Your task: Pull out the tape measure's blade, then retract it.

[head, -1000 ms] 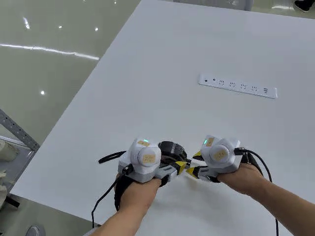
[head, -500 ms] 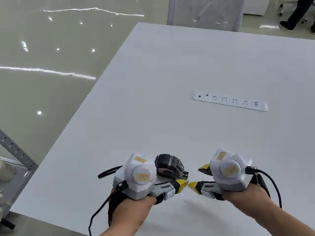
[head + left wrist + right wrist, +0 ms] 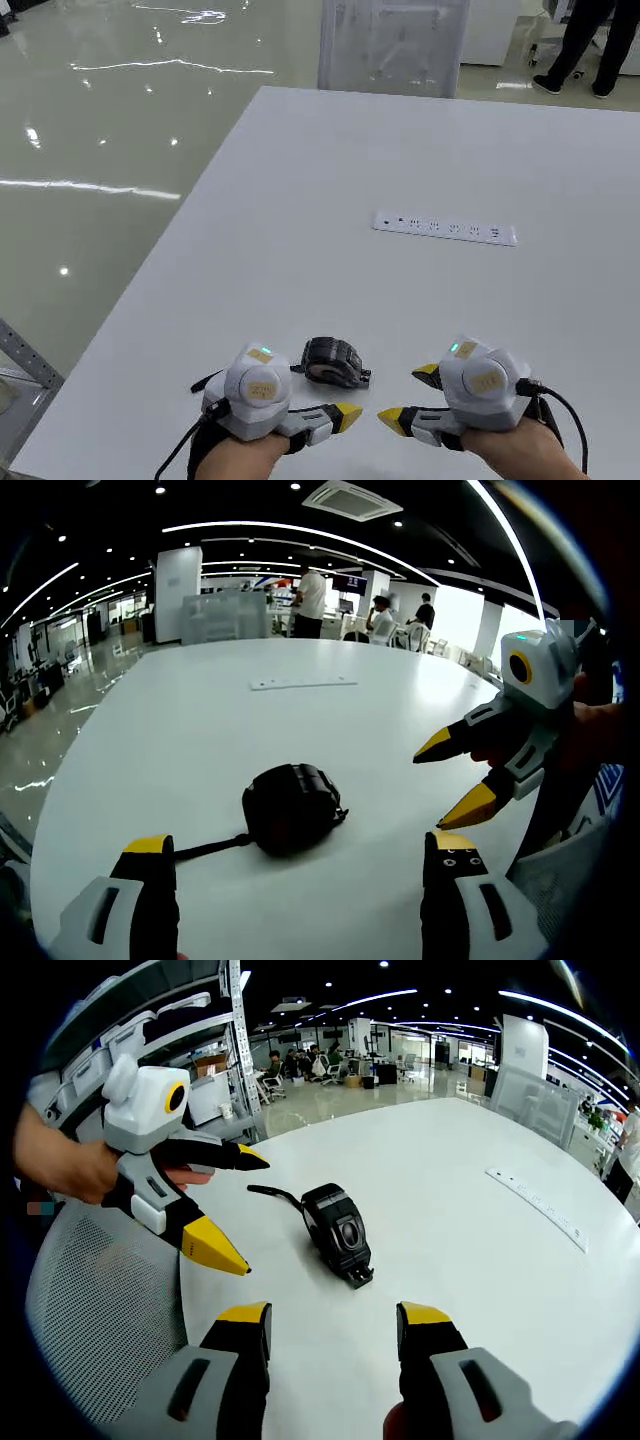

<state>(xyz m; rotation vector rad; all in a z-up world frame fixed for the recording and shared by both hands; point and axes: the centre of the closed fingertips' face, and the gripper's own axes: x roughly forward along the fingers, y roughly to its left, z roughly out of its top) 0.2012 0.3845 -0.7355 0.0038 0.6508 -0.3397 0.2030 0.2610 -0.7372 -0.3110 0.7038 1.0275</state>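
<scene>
Where you hold the left gripper [image 3: 250,1212]: low over the near edge of the tabletop [image 3: 330,200], toward its left corner, your hand around the grip.
Left claw: jaws spread wide, gripping nothing, yellow tips aimed to the right.
Tape measure [image 3: 333,361]: black case lying flat on the tabletop close to the near edge, between your two grippers and nearer the left one, touching neither.
Strap [image 3: 205,848]: a thin black loop trailing from the case toward your left gripper.
Case mouth: a small tab on it points toward your right gripper.
Right gripper [image 3: 402,392]: low over the near edge too, just to the right of the tape measure, tips facing the left gripper's tips.
Right claw: jaws apart, gripping nothing.
Power strip [image 3: 445,228]: white, lying flat toward the middle of the tabletop, well apart from the tape measure.
</scene>
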